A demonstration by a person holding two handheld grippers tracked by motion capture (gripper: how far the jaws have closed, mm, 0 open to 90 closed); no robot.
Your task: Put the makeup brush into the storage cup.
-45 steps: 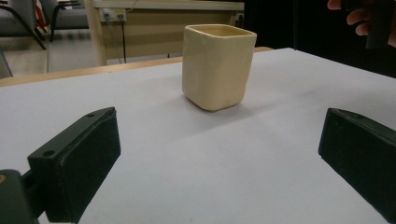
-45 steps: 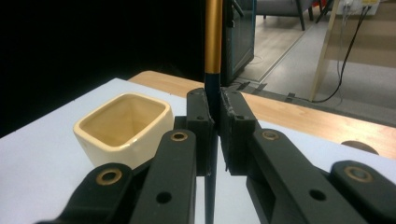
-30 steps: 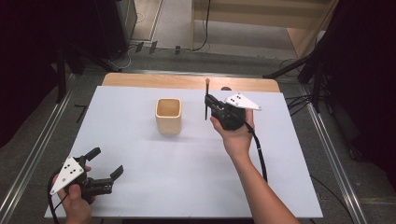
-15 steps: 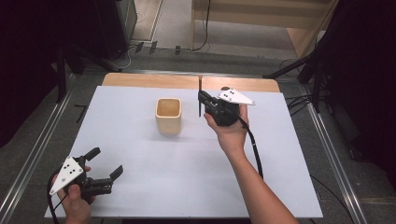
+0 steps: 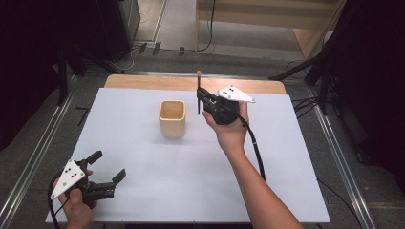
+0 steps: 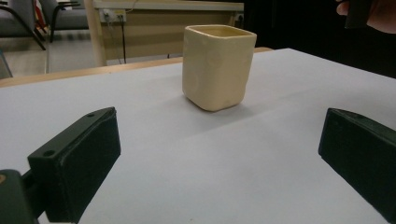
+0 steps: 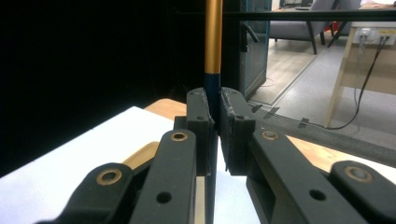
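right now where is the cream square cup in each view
High view: the cream square cup stands mid-table on the white table top, just left of the right gripper.
Left gripper view: upper centre, beyond the open jaws.
Right gripper view: I can't make it out.
Shared landmark: the white table top.

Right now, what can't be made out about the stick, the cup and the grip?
- Stick: its top is cut off by the right gripper view's upper edge; its lower end is hidden behind the right gripper.
- Cup: its inside is out of sight in the left gripper view, from the low angle.
- Stick in the high view: too thin to tell what it is.
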